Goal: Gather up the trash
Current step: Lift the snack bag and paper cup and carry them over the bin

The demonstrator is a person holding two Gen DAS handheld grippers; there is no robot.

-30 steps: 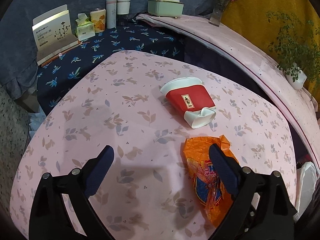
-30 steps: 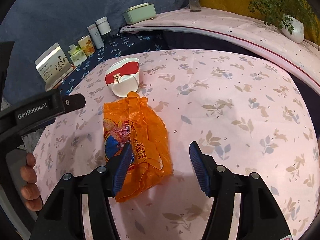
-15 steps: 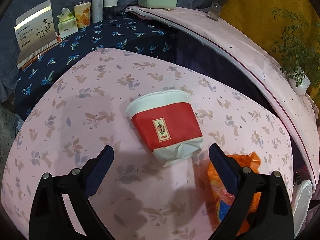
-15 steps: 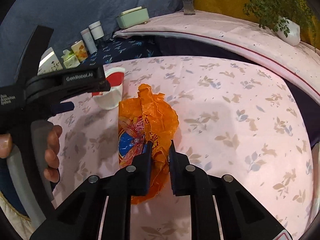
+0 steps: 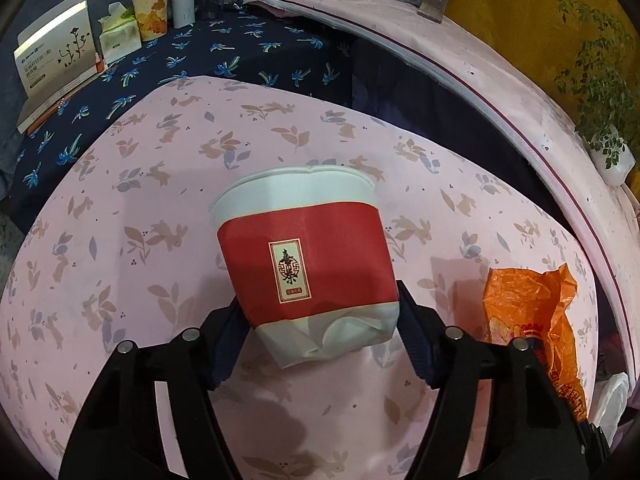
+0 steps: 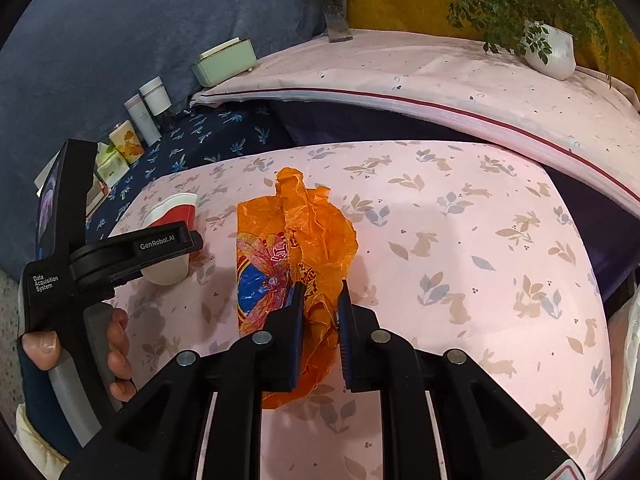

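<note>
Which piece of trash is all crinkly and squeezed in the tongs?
The orange plastic bag, pinched by the right tongs. The red-and-white paper cup lies on its side, dented, between the left tongs.

One crushed paper cup [image 5: 308, 256], one orange wrapper [image 6: 296, 248] — two potted plants [image 6: 548, 50].

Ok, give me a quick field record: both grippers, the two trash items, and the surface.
left gripper: fingers either side of the crushed base of the paper cup; firm contact unclear
right gripper: shut on orange wrapper
paper cup: red band, lying on its side, mouth pointing away
orange wrapper: crumpled, right of the cup
surface: pink rabbit-print tablecloth
</note>
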